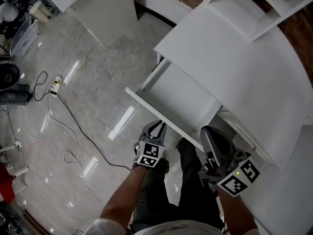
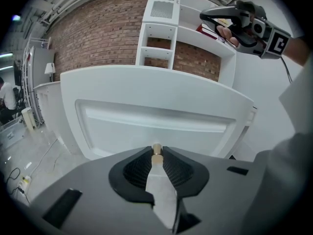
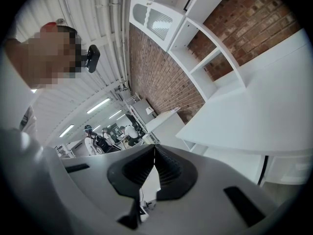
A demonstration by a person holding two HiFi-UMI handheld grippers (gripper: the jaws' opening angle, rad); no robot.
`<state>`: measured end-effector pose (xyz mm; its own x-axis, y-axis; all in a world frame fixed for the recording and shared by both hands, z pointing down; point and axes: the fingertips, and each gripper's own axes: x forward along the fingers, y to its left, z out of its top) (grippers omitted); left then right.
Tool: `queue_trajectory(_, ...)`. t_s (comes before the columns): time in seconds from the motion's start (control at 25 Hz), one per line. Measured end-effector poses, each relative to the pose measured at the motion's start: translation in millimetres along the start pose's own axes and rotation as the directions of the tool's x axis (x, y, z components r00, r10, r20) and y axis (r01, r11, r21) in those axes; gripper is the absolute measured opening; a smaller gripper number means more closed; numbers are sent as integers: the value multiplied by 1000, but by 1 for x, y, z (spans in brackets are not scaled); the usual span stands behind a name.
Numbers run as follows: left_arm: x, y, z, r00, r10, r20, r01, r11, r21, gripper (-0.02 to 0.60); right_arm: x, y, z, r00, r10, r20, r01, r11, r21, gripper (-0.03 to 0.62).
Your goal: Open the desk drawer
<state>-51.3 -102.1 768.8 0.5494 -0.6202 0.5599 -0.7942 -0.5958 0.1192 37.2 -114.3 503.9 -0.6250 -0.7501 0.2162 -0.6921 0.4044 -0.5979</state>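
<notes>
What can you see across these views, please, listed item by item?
desk: one, white, right side of head view
drawer: one, white, pulled out from desk
knob: one, brass, on drawer front
shelf unit: one, white, on desk
brick wall: one, red-brown, behind desk
floor: one, grey, left of desk
cables: several, black and white, on floor
second table: one, white, top left of head view
left hand-held gripper: one, grey, shut on knob
right hand-held gripper: one, grey, jaws together, holding nothing

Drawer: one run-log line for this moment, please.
drawer: open | left gripper: shut on knob | right gripper: shut, empty
</notes>
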Motion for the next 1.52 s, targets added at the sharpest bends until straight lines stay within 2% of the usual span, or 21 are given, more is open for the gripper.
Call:
queue_trajectory(0.56, -34, 0, -23, 1000, -5, -10, 5, 1000, -23, 78, -6, 30, -13, 999, 23, -22, -23, 1000, -19, 17)
queue_trajectory(0.88, -72, 3, -1, 1000, 7, 25, -6, 999, -34, 78, -4, 48, -10, 999, 42, -33, -43, 999, -15, 17)
queue_trajectory(1.04, -96, 0, 28, 999, 4, 52, -1, 998, -57, 72, -6, 60, -3, 998, 54, -38, -54, 998, -14, 17)
queue_trajectory(1.24, -144, -2, 88, 991, 7, 136, 9, 993, -117, 44, -10, 81, 12, 996, 74, -53, -76, 996, -37, 17)
queue_trajectory(1.52, -211, 1, 189, 959, 54, 280, -19, 992, -127, 31, -12, 112, 45, 992, 122, -37, -126, 986, -107, 17)
